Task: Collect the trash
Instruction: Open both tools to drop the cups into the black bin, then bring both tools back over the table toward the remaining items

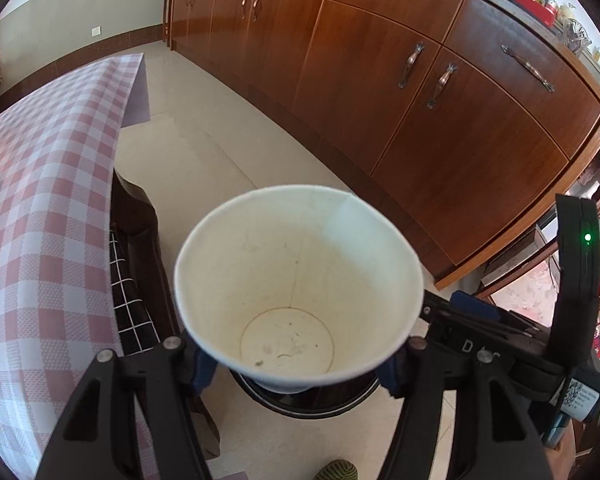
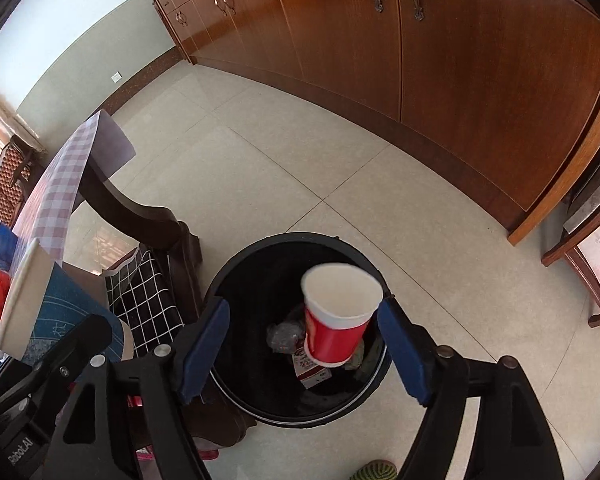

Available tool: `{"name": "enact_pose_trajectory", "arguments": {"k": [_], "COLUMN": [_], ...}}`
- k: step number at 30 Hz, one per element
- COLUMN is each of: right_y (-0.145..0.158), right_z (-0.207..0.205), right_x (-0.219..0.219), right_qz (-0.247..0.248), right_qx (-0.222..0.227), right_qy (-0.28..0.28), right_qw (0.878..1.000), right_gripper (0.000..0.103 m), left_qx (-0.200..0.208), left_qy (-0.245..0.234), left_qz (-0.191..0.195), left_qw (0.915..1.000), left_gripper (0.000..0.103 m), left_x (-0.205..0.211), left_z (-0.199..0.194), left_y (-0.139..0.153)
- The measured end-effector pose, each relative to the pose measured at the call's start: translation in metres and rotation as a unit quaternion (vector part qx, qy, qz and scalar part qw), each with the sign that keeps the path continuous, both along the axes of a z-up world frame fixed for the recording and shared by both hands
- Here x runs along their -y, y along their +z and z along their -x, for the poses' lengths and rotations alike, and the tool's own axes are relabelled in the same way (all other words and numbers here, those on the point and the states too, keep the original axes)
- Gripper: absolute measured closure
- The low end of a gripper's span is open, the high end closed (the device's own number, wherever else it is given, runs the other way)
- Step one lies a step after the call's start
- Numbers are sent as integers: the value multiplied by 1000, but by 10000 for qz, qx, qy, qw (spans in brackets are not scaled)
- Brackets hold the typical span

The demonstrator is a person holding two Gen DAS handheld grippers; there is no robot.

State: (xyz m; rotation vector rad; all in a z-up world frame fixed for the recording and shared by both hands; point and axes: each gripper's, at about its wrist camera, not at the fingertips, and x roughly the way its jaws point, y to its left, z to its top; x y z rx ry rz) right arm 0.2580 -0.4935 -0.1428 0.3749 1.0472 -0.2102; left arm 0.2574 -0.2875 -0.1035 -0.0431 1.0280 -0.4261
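My left gripper (image 1: 296,364) is shut on a white-lined paper cup (image 1: 296,280), mouth toward the camera, above the black trash bin (image 1: 320,402). In the right wrist view that blue-sided cup (image 2: 52,304) shows at the far left. My right gripper (image 2: 302,336) is open; a red paper cup (image 2: 338,314) with a white inside is in the air between the fingers, touching neither, over the bin (image 2: 252,276). Crumpled wrappers (image 2: 286,336) and a carton lie in the bin.
A table with a pink checked cloth (image 1: 40,216) is at the left, with a dark wooden chair and a black grid cushion (image 2: 148,300) beside the bin. Brown cabinets (image 1: 420,100) line the far side of the tiled floor. A wooden stand (image 2: 588,256) is at the right.
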Motion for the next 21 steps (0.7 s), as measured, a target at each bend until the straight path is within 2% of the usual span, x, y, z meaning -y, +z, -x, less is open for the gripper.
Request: {"name": "enact_pose_trajectory", "arguments": {"k": [1,3,5,8,13,21], "right_y": [0,0,4,13,20,35], "right_z": [1,3,7,12,17,32], "right_x": [3,12,21,28,27,5], "right_qz": [96,154,252,317,276,250], "right_qx": [-49,-102,-86,39,151,346], "right_qy": [-107,-333,-528,-704,-685,-506], "right_qw": [9999,9993,9982,9970,9972,9978], "right_gripper": [25,25,25,25,25,25], "left_qx": [-56,-126,-191,-215,164,521], "left_qy": [0,31,48,45,10,93], "left_qz": [-36,-118,-234,-220,-89,38], "left_qw": [10000,9998,9995,9995,9998,9986], "left_gripper": [35,24,19,19,19,19], "left_x": [4,11,16,19,15,-9], "left_z": [-2,-7,-9,-7,4,27], "left_y": [-3,-9,-13,-13,8,44]}}
